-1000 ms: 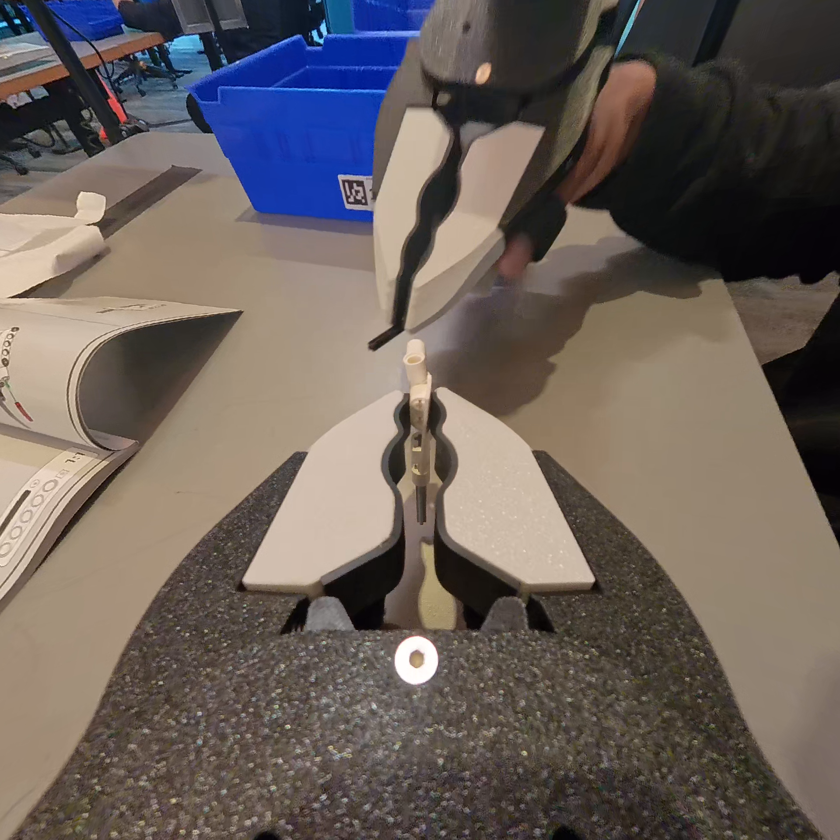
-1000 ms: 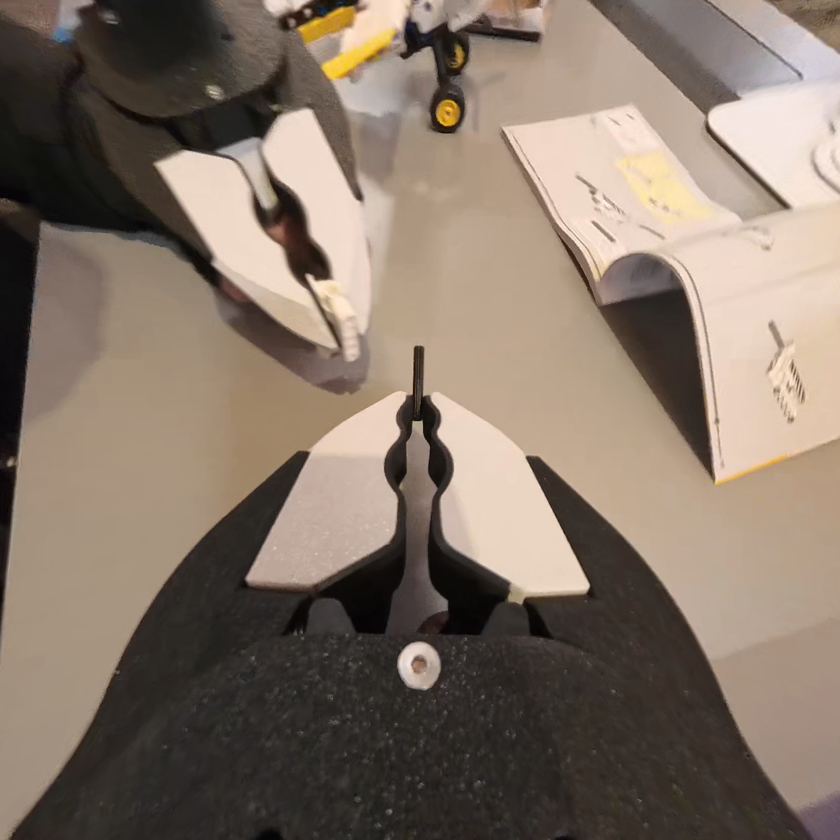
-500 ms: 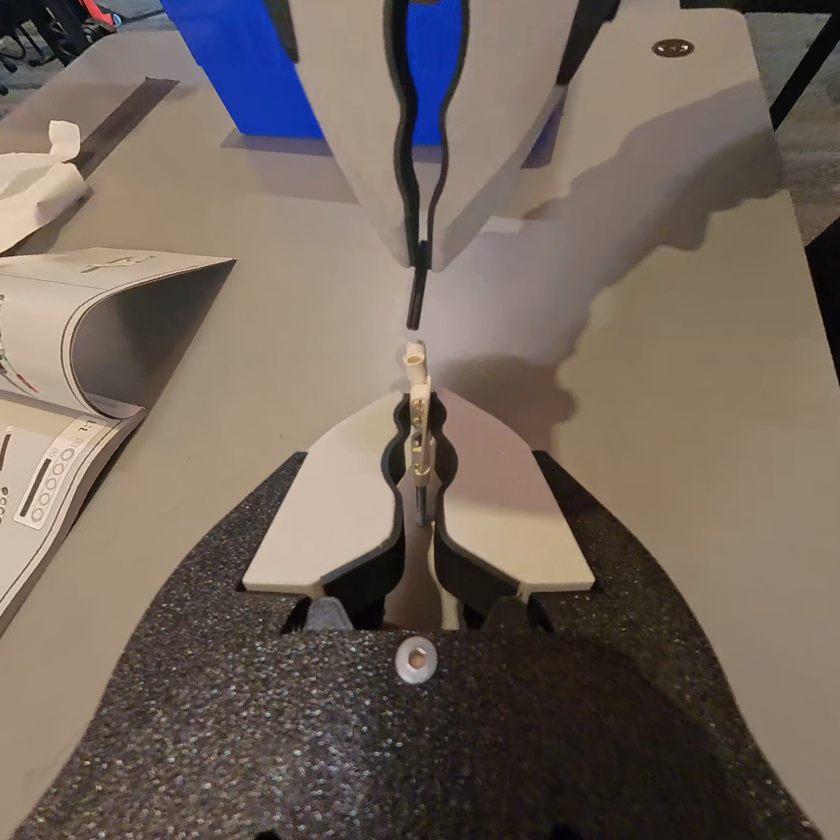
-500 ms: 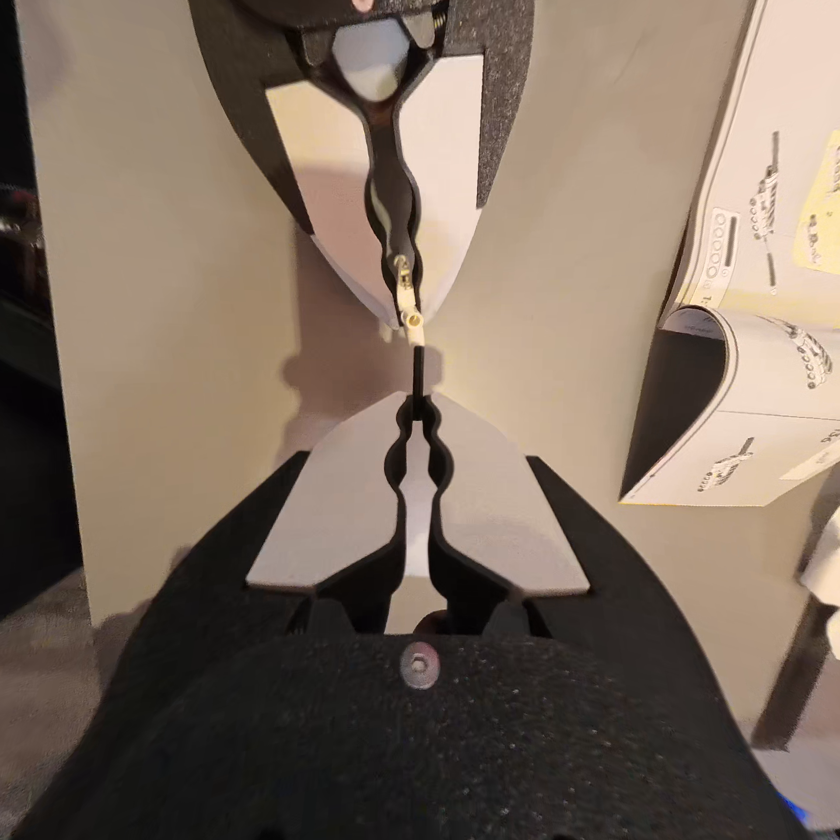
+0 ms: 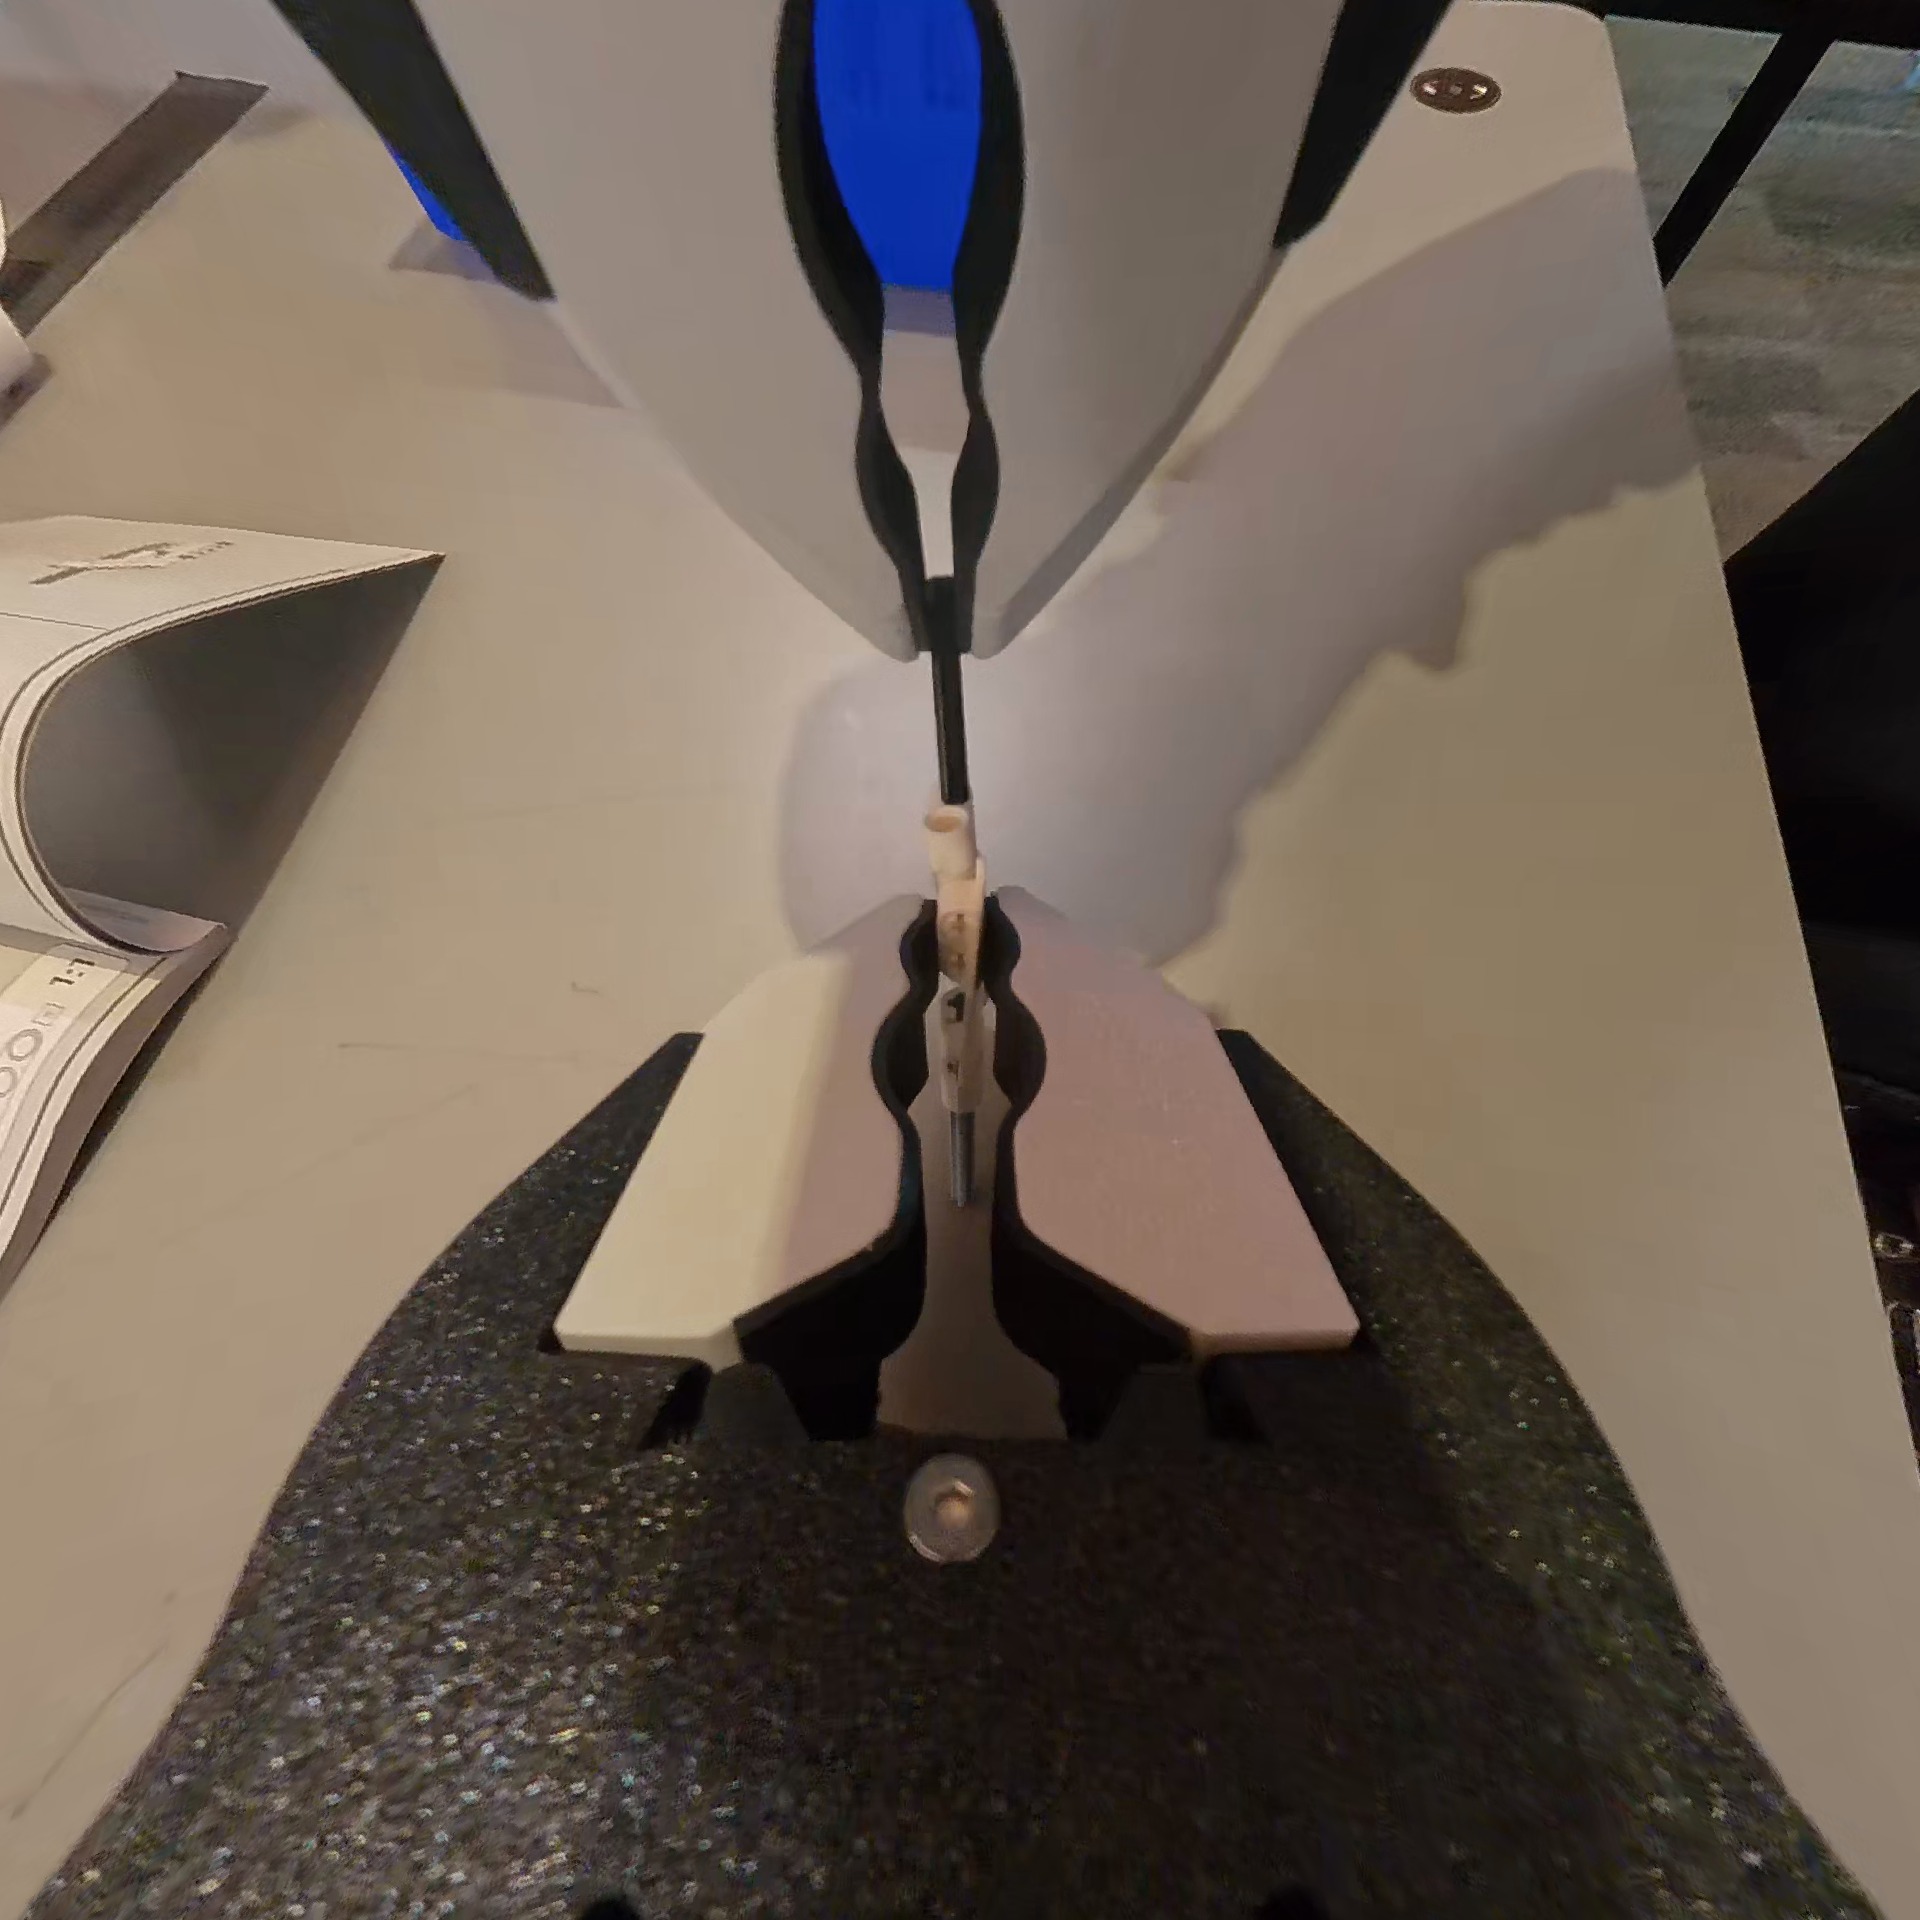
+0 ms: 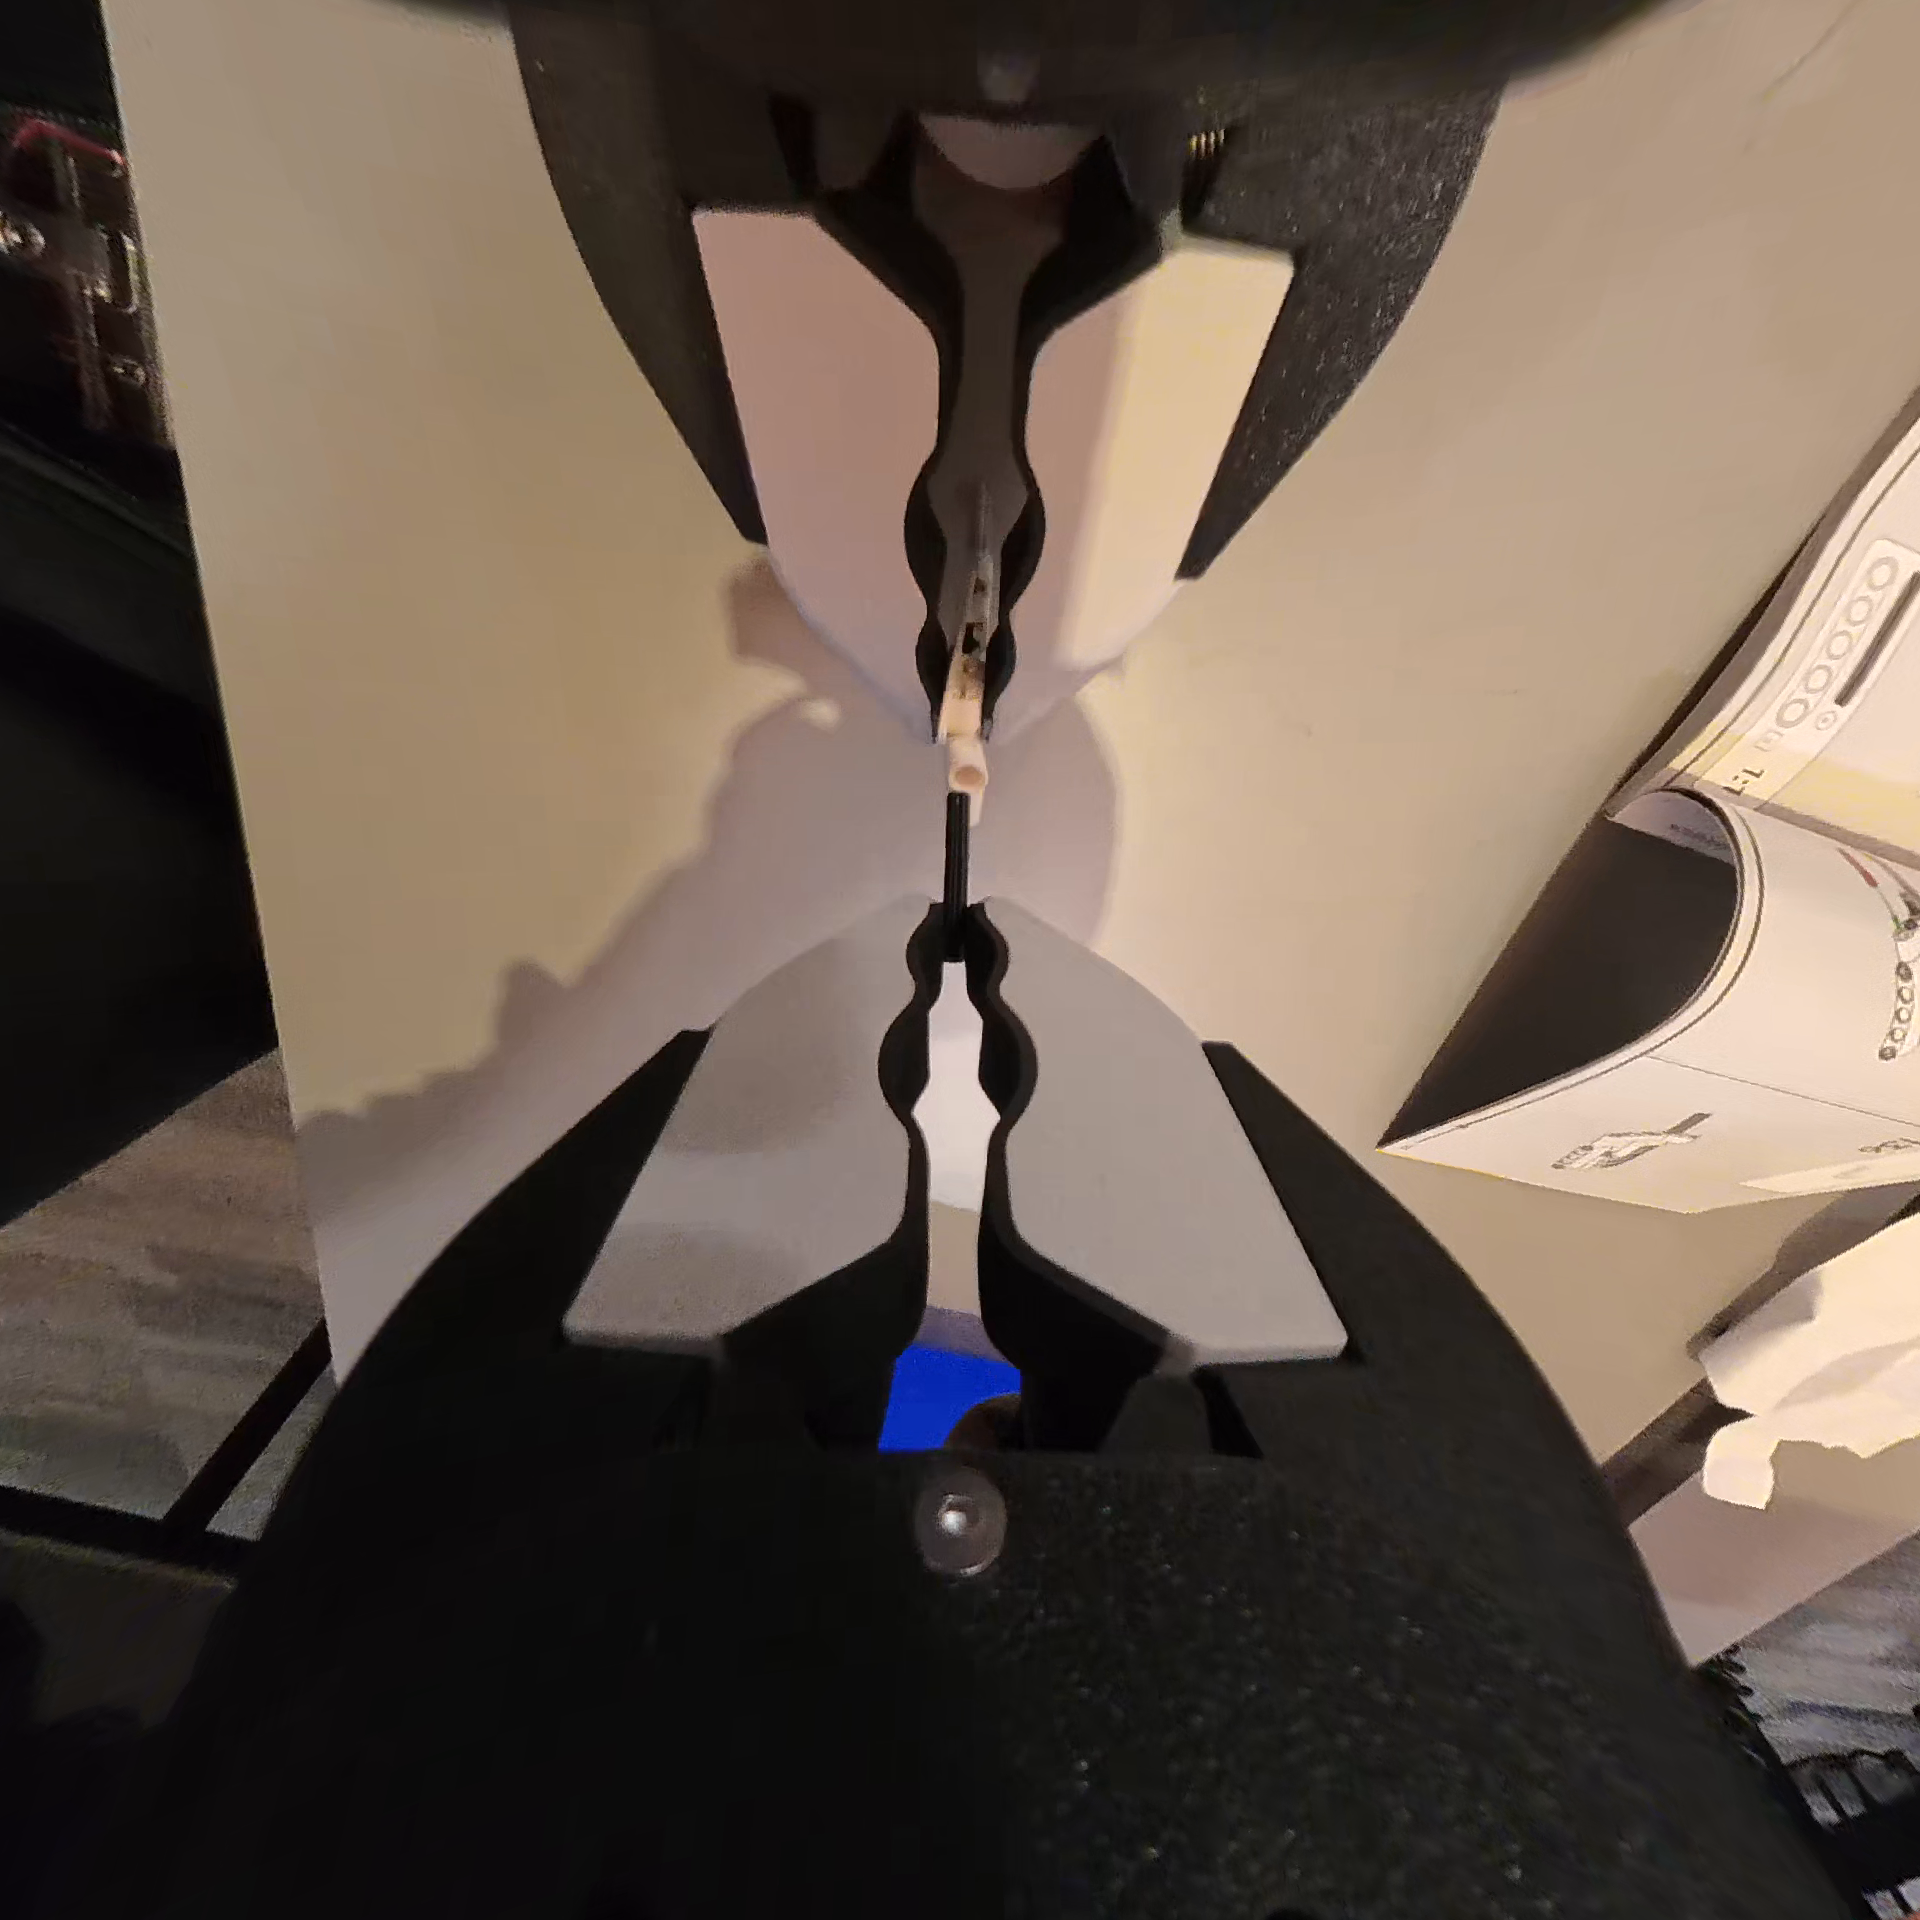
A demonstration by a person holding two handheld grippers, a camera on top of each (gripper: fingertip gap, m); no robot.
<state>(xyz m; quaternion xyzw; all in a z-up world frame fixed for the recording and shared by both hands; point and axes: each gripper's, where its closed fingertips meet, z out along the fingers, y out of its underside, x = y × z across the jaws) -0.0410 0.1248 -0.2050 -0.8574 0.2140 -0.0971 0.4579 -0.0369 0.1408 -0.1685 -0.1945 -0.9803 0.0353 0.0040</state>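
Observation:
My left gripper (image 5: 961, 914) is shut on a thin white plastic piece (image 5: 956, 935) with a small tube end (image 5: 951, 831) that sticks out past its tips. A short dark pin shows at the piece's rear. My right gripper (image 6: 956, 920) is shut on a thin black rod (image 6: 956, 857) that points forward. The two grippers face each other tip to tip above the grey table (image 5: 520, 831). The rod's free end (image 5: 951, 727) meets the white tube's open end. In the right wrist view the white piece (image 6: 966, 727) sits in the far gripper's tips.
An open instruction booklet (image 5: 156, 727) lies on the table at the left; it also shows in the right wrist view (image 6: 1714, 987). A blue bin (image 5: 894, 135) shows through the far gripper. Crumpled white paper (image 6: 1818, 1382) lies at the right. The table's edge (image 5: 1662, 520) is near. Tip to tip, the grippers are about 5 cm apart.
The right gripper swung round to face the left one and moved in. The black rod's end, apart from the white tube before, now meets it. Both grasps stayed shut.

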